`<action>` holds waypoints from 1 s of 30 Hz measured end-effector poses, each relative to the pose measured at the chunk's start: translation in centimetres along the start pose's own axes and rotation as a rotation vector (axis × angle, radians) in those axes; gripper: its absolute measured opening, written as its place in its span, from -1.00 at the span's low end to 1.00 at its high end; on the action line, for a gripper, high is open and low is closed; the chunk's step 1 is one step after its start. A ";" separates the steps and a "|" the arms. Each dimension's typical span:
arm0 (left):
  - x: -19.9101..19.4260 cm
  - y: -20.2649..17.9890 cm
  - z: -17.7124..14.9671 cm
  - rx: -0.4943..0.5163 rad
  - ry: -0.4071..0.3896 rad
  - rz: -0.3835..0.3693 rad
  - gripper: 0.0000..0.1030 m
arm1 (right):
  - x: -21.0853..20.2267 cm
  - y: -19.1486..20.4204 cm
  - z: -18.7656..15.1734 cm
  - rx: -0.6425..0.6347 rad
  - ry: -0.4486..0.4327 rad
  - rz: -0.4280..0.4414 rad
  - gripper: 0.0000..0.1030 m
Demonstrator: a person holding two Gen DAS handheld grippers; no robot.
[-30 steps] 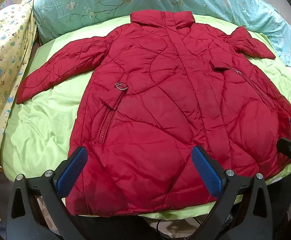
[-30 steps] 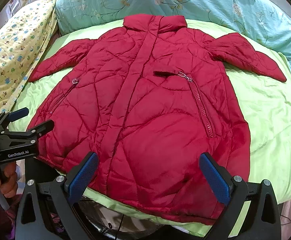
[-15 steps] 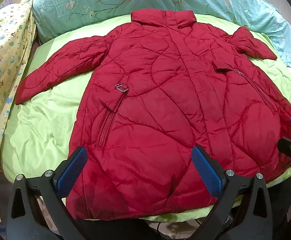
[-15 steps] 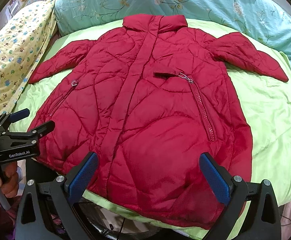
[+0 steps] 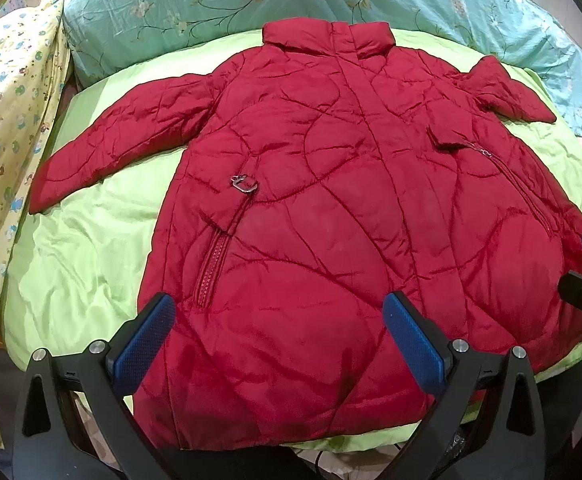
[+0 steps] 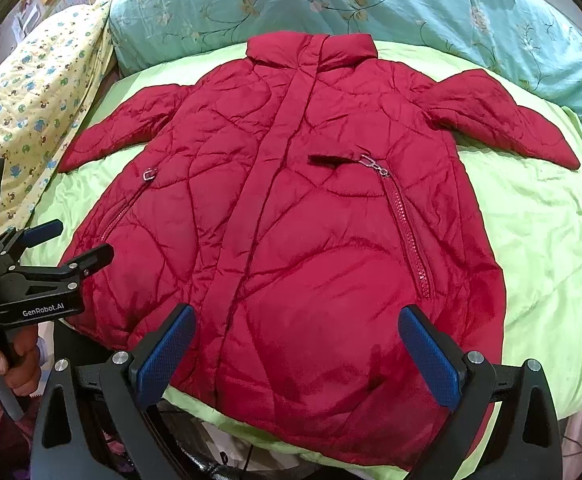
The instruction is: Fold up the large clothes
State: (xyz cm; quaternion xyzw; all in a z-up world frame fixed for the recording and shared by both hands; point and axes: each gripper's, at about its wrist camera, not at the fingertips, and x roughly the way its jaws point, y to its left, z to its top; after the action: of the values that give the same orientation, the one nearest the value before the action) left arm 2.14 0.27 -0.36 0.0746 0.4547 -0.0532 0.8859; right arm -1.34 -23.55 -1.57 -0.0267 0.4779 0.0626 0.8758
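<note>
A red quilted padded coat (image 5: 331, 208) lies flat, front up, on a green sheet, collar far, hem toward me; it also shows in the right wrist view (image 6: 299, 232). Both sleeves spread outward. My left gripper (image 5: 279, 344) is open and empty, hovering over the hem's left part. My right gripper (image 6: 297, 354) is open and empty over the hem's right part. The left gripper also shows in the right wrist view (image 6: 63, 240), held by a hand at the left edge.
The green sheet (image 5: 83, 248) covers the bed. A teal flowered pillow (image 5: 211, 0) lies beyond the collar. A yellow patterned quilt (image 5: 3, 120) is bunched along the left side. The bed's near edge lies just under the hem.
Both grippers have drifted slightly; the coat sits a little lower and closer in the views. Nothing was grasped and the coat has not moved on the bed.
</note>
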 end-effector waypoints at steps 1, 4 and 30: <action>0.0 0.0 0.1 -0.002 -0.013 -0.002 1.00 | 0.0 -0.1 0.1 -0.004 0.003 -0.009 0.97; -0.1 0.0 0.2 -0.006 -0.046 -0.003 1.00 | 0.0 -0.2 0.4 -0.013 0.012 -0.029 0.97; 5.3 2.6 6.6 -0.091 0.060 -0.092 1.00 | -0.8 -18.4 5.6 0.368 -0.279 0.026 0.94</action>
State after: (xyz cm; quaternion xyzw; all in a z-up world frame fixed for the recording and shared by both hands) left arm 10.90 1.48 -0.62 0.0149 0.4859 -0.0710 0.8710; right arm 5.38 -41.30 1.86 0.1484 0.3557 -0.0110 0.9227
